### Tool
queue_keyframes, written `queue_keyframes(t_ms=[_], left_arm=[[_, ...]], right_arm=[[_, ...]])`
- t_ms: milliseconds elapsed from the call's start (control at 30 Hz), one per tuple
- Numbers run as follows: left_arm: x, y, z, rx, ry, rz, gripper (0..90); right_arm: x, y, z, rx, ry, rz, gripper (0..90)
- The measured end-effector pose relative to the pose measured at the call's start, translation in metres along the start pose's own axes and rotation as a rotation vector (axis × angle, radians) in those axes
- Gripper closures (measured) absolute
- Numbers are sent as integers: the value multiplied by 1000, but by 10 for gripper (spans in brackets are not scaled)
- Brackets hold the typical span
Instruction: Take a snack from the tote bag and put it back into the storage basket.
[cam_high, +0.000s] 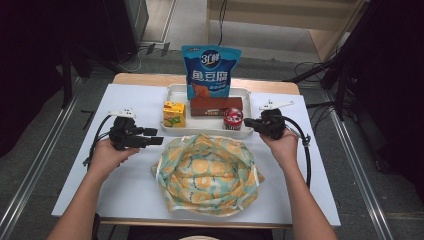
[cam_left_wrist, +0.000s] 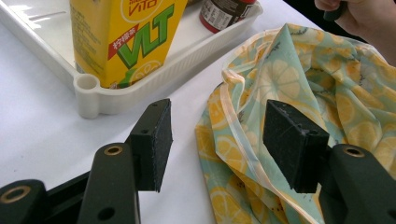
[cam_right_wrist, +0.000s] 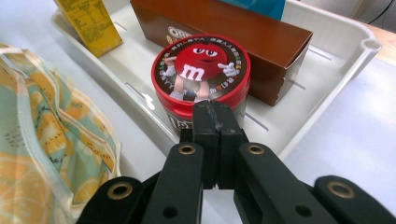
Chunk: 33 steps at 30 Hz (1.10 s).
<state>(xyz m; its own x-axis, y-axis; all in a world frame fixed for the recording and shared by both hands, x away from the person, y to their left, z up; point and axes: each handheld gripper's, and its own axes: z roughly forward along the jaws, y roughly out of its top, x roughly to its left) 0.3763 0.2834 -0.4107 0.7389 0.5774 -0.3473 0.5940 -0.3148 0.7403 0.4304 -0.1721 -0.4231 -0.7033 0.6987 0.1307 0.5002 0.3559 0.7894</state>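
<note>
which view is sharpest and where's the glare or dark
Right gripper view is sharpest: the M&M's tub lid print reads clearly. Left gripper view is crisp on the yellow carton, with its top corner washed out. High view is softer, and its edges fall dark.

The yellow carton (cam_left_wrist: 122, 39) (top cut off by the frame) hides the tray (cam_left_wrist: 88, 91) behind it.
</note>
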Motion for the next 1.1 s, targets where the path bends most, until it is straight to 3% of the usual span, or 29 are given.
queue_keyframes(t_ms=[400, 1100], left_arm=[[0, 0, 0, -5, 4, 7, 423], [0, 0, 1, -4, 4, 6, 422]], right_arm=[[4, -3, 7, 34, -1, -22, 900], [15, 1, 14, 35, 6, -49, 900]])
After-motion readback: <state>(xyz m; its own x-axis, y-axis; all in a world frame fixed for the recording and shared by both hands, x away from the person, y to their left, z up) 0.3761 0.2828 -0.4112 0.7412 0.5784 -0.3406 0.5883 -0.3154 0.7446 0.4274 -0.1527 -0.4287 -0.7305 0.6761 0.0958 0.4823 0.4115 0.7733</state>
